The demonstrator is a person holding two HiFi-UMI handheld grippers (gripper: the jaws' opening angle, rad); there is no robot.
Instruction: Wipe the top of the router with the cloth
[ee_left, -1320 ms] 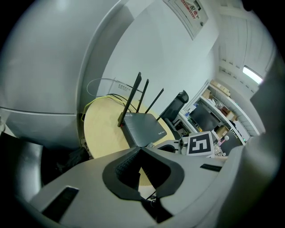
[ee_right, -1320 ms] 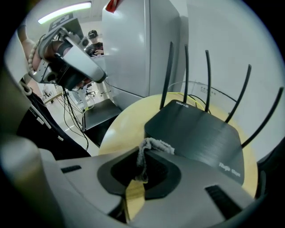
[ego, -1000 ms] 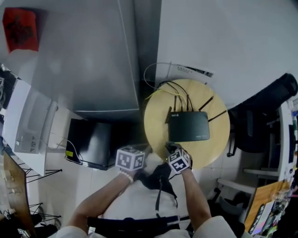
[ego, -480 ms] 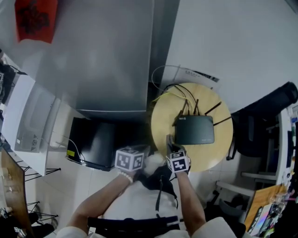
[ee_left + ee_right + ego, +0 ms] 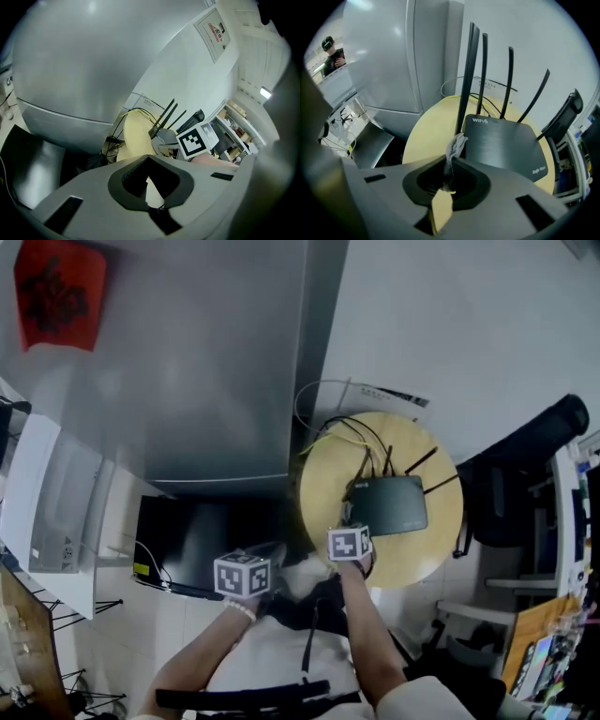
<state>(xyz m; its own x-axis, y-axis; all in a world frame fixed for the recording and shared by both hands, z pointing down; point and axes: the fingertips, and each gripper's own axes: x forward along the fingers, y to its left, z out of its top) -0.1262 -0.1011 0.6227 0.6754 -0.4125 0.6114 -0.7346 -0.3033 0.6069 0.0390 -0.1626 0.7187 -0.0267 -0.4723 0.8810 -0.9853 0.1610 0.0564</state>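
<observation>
right gripper [image 5: 450, 163] is pinching the cloth [image 5: 456, 144] at the lower-left corner of the router [image 5: 501, 143], whose top is stretching rightward across the frame. left gripper [image 5: 147, 159], closed and empty, is sitting farther off.

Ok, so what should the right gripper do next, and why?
Probably ease the right gripper forward and a little to the right, so that the cloth comes down on the router. The jaws are shut on the cloth, whose free end sits just at the router's near left corner, seemingly not yet on the top. The flat top lies ahead and to the right.
</observation>
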